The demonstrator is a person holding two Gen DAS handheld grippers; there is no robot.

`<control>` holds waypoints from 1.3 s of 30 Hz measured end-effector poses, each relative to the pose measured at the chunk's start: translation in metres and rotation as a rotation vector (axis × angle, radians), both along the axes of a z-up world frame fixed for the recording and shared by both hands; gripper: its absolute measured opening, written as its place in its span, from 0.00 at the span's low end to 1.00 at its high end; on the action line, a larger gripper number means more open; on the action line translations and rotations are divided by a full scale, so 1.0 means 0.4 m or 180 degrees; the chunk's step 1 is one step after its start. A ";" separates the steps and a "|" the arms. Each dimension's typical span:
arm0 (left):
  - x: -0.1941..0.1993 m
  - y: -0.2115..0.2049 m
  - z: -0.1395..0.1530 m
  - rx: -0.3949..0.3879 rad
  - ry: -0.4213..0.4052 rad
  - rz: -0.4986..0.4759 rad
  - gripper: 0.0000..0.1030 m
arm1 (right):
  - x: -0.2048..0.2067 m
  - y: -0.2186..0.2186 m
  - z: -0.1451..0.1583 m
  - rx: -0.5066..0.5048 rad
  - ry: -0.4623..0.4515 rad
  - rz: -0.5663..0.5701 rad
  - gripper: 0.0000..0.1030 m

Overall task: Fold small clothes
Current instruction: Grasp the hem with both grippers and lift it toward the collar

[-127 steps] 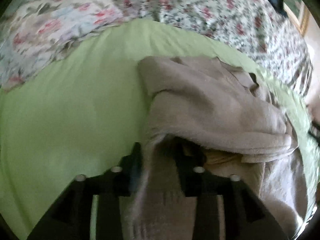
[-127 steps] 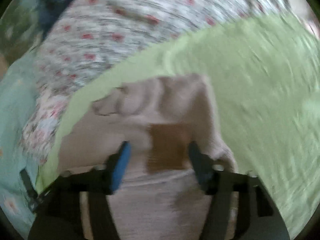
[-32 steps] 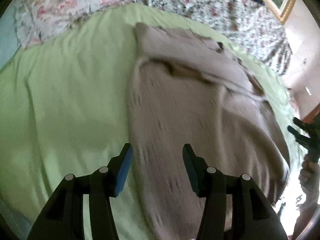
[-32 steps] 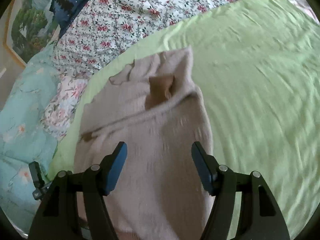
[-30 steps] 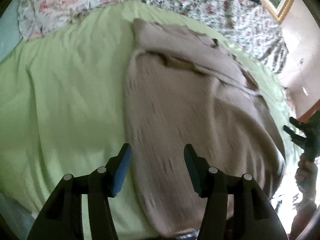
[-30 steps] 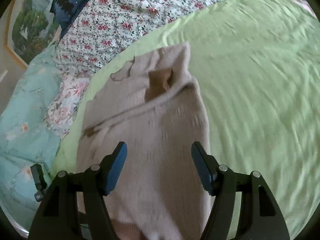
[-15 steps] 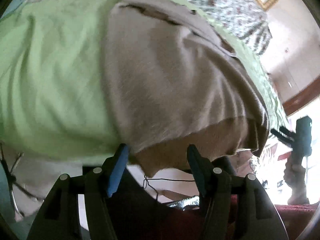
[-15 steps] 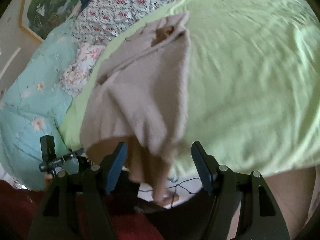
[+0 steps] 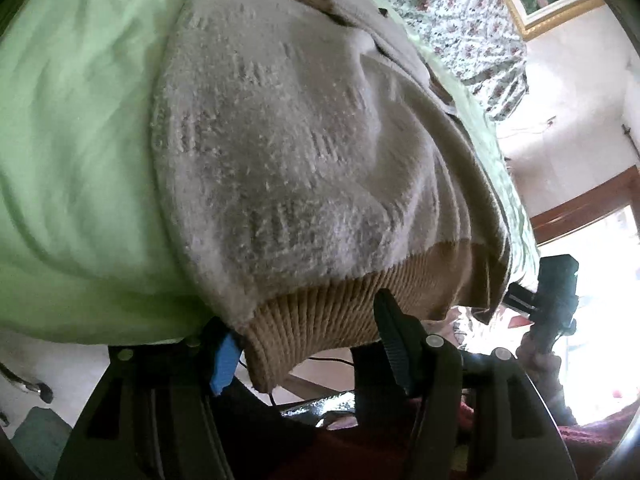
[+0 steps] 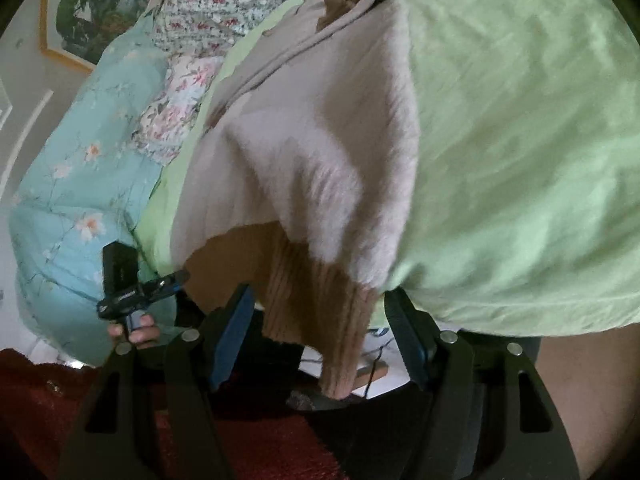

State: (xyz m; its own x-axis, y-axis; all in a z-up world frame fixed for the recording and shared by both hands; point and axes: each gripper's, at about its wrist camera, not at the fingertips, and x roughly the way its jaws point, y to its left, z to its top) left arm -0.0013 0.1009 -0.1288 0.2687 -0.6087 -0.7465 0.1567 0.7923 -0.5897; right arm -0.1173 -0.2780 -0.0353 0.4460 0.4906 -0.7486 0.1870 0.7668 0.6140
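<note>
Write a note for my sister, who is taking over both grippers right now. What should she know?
Left gripper: open, jaws around the sweater's ribbed hem, not pinching.
Right gripper: open, the hem's other corner hanging between its jaws.
The beige sweater lies on the green bedsheet, hem drooping over the bed's edge.
Done: sleeves appear folded in.
Left: grip both hem corners, fold the hem up toward the collar.
</note>
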 end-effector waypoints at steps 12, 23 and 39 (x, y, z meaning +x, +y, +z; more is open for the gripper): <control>-0.047 0.053 0.072 0.0025 -0.0438 -0.0159 0.06 | -0.021 0.010 0.055 0.0160 -0.0351 0.0042 0.09; -0.080 0.151 0.199 -0.0397 -0.0858 0.0189 0.05 | -0.067 -0.047 0.114 0.0558 -0.0759 -0.0200 0.08; 0.136 0.103 0.432 -0.0702 -0.1471 0.0390 0.05 | 0.164 -0.173 0.326 0.0785 -0.1727 -0.0557 0.08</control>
